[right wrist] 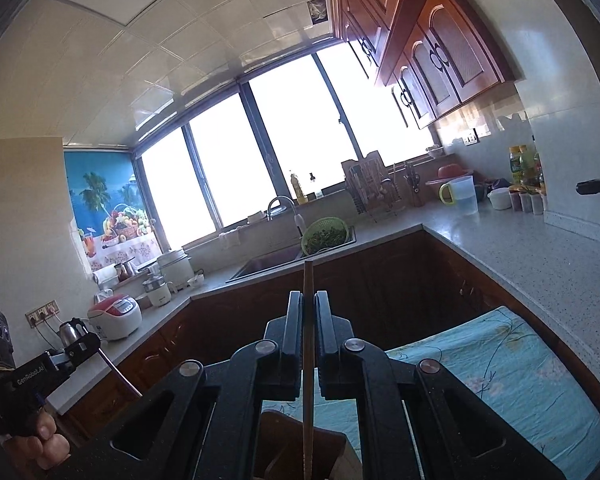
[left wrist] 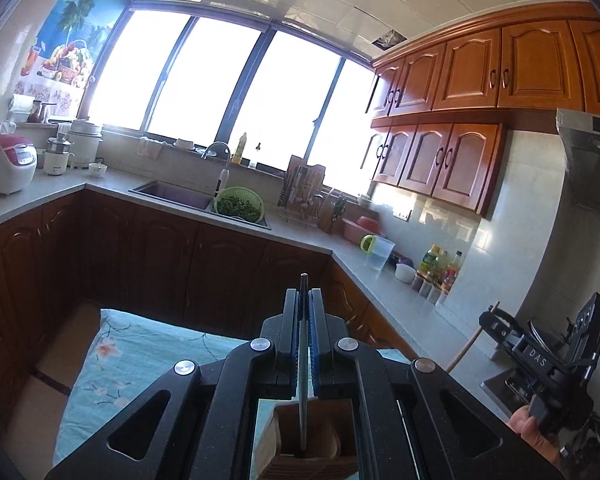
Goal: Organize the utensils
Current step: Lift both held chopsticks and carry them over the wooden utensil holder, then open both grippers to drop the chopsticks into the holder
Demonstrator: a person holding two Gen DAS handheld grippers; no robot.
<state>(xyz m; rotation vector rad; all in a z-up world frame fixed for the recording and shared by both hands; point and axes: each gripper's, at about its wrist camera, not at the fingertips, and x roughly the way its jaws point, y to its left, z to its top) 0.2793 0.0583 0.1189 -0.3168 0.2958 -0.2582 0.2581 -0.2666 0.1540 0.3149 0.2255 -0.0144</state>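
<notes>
We see a pale blue cloth [left wrist: 140,344] patterned with pink and white blossoms and dark stems. Our grippers are black, the left gripper [left wrist: 305,308] with blue pads. The cabinets [left wrist: 472,80] are reddish-brown wood, the counter [right wrist: 520,248] speckled grey. A green colander [left wrist: 239,205] holds dark greens. The cooker [left wrist: 8,162] is white with a red top. The poster [right wrist: 100,196] shows blue sky, palms and fruit.

Glossy varnished wood cabinets [left wrist: 472,68], a speckled matt stone tabletop [right wrist: 540,248], a soft floral cloth [left wrist: 140,356], a dull metal utensil [left wrist: 303,360] and a pale wooden chopstick [right wrist: 308,360]
</notes>
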